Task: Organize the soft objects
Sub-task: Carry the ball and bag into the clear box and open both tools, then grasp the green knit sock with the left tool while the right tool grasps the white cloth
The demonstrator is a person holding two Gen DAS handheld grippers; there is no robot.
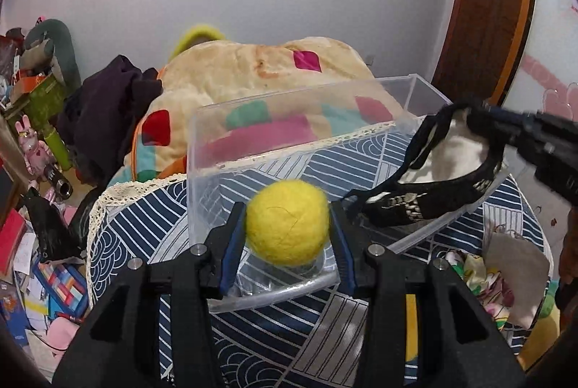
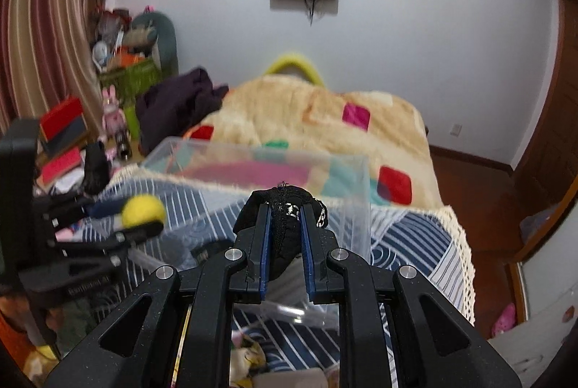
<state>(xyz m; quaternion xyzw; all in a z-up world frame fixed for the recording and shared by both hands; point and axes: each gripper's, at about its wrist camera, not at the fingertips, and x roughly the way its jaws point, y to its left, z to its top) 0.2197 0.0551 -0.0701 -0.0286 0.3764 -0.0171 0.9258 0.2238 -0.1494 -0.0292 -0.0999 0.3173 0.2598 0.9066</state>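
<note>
Two tongs are each clamped on something soft above a clear plastic bin [image 1: 202, 149] that sits on a blue-and-white patterned cloth [image 1: 144, 229] with a lace edge. The left tongs [image 1: 288, 225] grip a yellow felt ball [image 1: 288, 221] squarely between their blue-lined fingers [image 1: 234, 243], which press on either side of it. The ball hangs over the near corner of the bin, just inside its rim.

To the right of the left tongs and farther forward, the right tongs [image 1: 484, 119] reach in from the side, pinching the upper edge of a black fabric pouch [image 1: 433, 193] with a pale lining and a patterned band. The pouch droops from that grip over the bin's right wall, and its lower part seems to rest on or just inside the rim; which one cannot be told.

From the right wrist view, the right tongs [image 2: 285, 207] are closed on a bunched fold of the black fabric pouch [image 2: 285, 236], with a small metal chain [image 2: 320, 218] dangling beside the right finger. The bin [image 2: 354, 207] lies directly ahead and below. Off to the left of these tongs, the left tongs [image 2: 142, 216] hold the yellow ball [image 2: 143, 210], blurred.

Beyond the bin, ahead of both tongs, lies a bed with a cream blanket [image 1: 253, 70] with coloured patches, and a dark garment [image 1: 108, 99] heaped at its left.
</note>
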